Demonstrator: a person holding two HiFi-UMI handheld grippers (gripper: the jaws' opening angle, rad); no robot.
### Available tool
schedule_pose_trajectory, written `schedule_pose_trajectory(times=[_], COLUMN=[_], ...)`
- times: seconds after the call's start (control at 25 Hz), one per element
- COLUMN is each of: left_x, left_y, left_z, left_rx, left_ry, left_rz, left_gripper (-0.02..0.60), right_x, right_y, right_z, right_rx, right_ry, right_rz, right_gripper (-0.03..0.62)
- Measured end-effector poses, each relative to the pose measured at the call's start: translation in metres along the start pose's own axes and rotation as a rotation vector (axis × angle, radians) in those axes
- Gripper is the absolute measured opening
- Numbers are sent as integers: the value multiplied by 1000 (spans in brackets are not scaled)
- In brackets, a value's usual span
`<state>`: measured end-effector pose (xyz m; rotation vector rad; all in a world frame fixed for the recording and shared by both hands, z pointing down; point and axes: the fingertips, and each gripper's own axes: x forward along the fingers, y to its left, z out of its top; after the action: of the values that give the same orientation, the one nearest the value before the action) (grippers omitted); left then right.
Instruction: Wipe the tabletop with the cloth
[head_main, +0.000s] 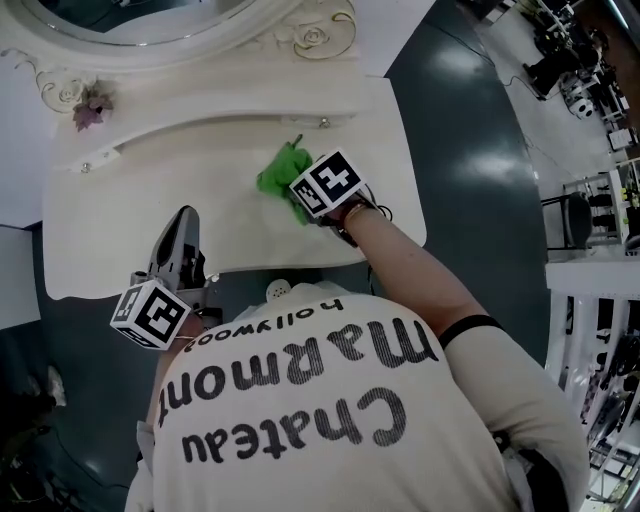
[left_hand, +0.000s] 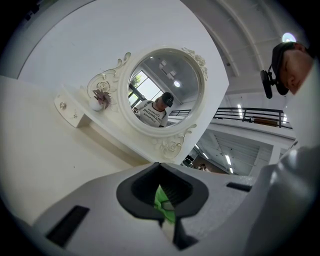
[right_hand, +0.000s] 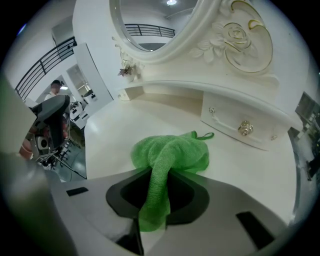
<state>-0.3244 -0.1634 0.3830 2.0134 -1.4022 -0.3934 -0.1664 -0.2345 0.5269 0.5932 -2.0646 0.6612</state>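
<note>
Pointing up toward the mirror (left_hand: 165, 90), the left gripper (head_main: 183, 225) is sitting over the front left part of the counter (head_main: 120, 215). Its jaws are lying together at the tips. A thin green sliver is showing in the hollow behind them, and what it is cannot be told. A small purple flower (head_main: 92, 105) is resting on the raised shelf at the back left, beside the mirror's frame.

Further right, near the counter's middle, the green cloth (head_main: 280, 175) is lying bunched on the white top, with a small loop sticking out at its far edge. The right gripper (head_main: 302, 205) is reaching in from the front right, and its jaws are clamping a gathered fold of the cloth (right_hand: 172, 152), which is running back between them while the rest is spreading on the surface. Beyond the cloth, a drawer knob (right_hand: 245, 128) is showing on the raised back section.
</note>
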Motion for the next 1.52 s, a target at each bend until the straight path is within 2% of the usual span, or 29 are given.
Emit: schedule_pose_trajectory(times=[0.28,0.72,1.52], left_x=[-1,3,21], left_y=[-12,-47,-96], left_z=[-13,-40,-80], left_rx=[-3,4,25], left_ry=[-2,5,36], left_rz=[27,44,21], left_gripper=[6,6,6], right_x=[-4,-35,-89], right_y=[-6,-47,-123], right_z=[-5,-41,-111], right_rx=[-2,29,107], right_ry=[-21,-22,-28], right_rz=[18,3,-86], right_gripper=[95,95,95])
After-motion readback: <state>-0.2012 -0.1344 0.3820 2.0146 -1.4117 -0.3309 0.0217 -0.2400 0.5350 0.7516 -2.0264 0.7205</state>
